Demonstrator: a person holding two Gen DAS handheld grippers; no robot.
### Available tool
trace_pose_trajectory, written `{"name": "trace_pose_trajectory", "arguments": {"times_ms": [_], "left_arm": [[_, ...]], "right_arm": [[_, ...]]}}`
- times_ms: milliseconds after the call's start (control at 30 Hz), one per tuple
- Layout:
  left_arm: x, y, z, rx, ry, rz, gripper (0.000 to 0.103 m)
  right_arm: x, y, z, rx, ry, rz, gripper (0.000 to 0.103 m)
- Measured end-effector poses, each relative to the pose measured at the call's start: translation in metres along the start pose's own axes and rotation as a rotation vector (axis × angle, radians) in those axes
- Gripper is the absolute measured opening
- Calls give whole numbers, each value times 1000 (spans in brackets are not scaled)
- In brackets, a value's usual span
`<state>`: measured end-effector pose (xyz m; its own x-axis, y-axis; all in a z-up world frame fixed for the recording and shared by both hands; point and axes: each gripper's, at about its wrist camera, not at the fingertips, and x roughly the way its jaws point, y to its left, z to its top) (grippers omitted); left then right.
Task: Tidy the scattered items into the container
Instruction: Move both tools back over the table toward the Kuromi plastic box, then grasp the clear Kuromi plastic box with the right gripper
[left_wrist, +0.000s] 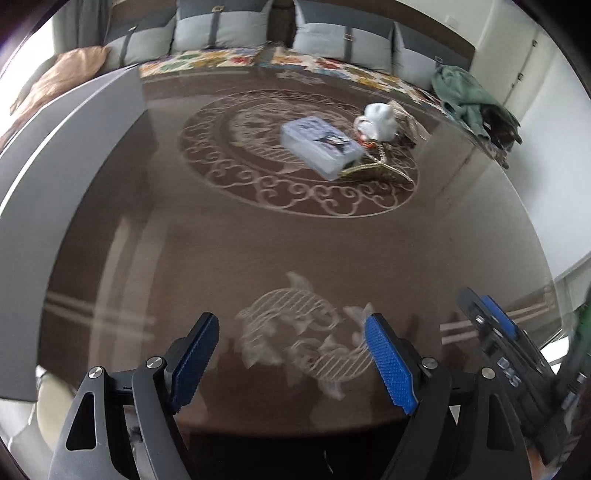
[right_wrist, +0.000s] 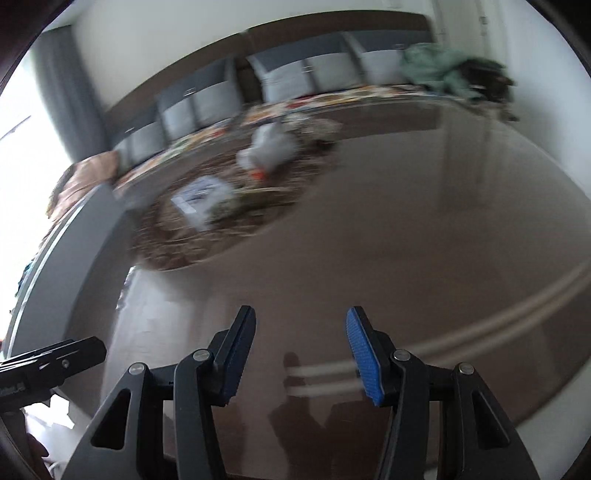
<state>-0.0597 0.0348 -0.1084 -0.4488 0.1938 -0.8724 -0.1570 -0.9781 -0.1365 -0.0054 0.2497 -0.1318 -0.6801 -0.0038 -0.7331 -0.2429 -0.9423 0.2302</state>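
Observation:
A pale blue printed box (left_wrist: 320, 144) lies on the glossy brown table (left_wrist: 258, 240), partly over a gold wire basket (left_wrist: 384, 168). Beside it stands a white mug-like item (left_wrist: 377, 121), with a small orange object (left_wrist: 364, 139) at its base. My left gripper (left_wrist: 291, 332) is open and empty, low over the table's near part, far from the items. The right wrist view is blurred: the box (right_wrist: 203, 197) and the white item (right_wrist: 269, 147) sit far ahead. My right gripper (right_wrist: 301, 325) is open with nothing between its fingers. Its body (left_wrist: 509, 343) shows at the lower right of the left wrist view.
A large grey panel (left_wrist: 55, 177) stands along the table's left side. Behind the table runs a bench with grey cushions (left_wrist: 221, 29) and a floral cover (left_wrist: 207, 59). Green clothing (left_wrist: 469, 96) is heaped at the far right. Crinkled wrapping (left_wrist: 410, 122) lies behind the white item.

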Motion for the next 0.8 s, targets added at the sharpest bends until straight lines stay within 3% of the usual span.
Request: {"name": "trace_pose_trajectory", "arguments": {"times_ms": [200,700,800], "left_arm": [[26,-7,0,-29,8,-3,81],[36,-1,-17,15,-15,1,83],[38,0,-19,15,-9,-15,99]], "right_arm": [[-4,-26,3,36,-7,-58,53],[9,-22,-5,32,33,-144,54],[11,-19,-4,23,38,-152,58]]}}
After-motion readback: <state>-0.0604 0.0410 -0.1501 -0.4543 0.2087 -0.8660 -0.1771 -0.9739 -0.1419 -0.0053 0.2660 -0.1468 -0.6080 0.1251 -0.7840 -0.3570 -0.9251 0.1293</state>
